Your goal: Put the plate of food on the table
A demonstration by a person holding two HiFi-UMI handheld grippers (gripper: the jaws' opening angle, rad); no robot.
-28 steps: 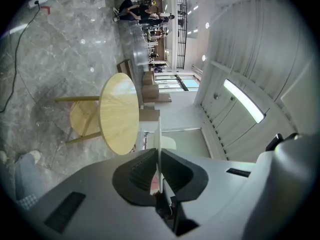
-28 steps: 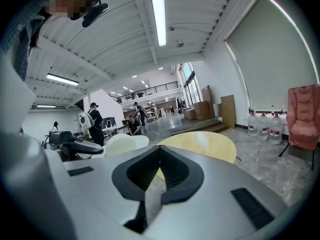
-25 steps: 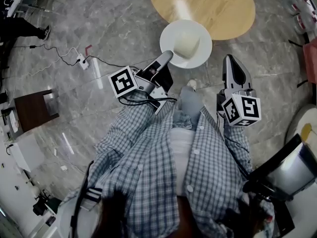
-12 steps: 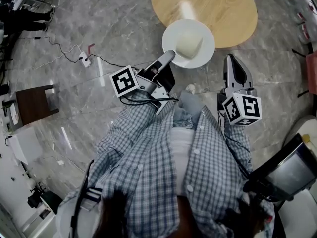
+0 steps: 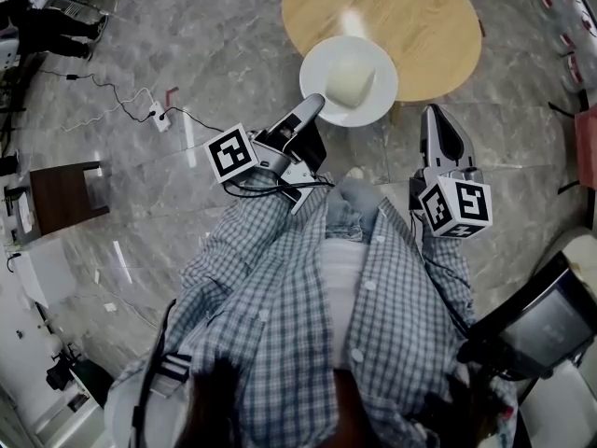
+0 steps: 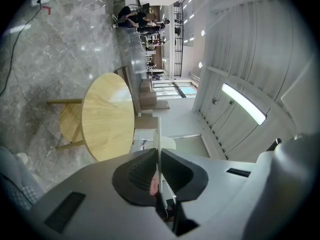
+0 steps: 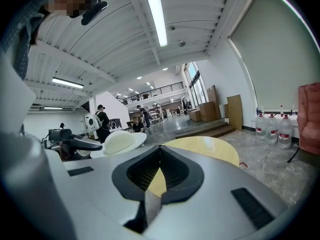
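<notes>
A white plate (image 5: 373, 104) carrying a pale block of food (image 5: 350, 82) hangs level over the near edge of the round wooden table (image 5: 410, 12). My left gripper (image 5: 315, 104) is shut on the plate's near-left rim. In the left gripper view the plate (image 6: 158, 134) shows edge-on between the pads, with the table (image 6: 105, 116) beyond. My right gripper (image 5: 436, 112) is held to the right of the plate, shut and empty. From the right gripper view (image 7: 160, 149) I see the plate (image 7: 117, 143) at left and the table (image 7: 207, 148) ahead.
The floor is grey marble. A power strip with a cable (image 5: 154, 113) lies on it at left, and a dark low stand (image 5: 61, 202) sits further left. Water bottles (image 7: 272, 126) and a red seat (image 7: 310, 124) stand at right. People (image 7: 102, 119) are far off.
The table has come nearer in the head view, and the plate now overlaps its near edge more. Both grippers hold the same pose.
</notes>
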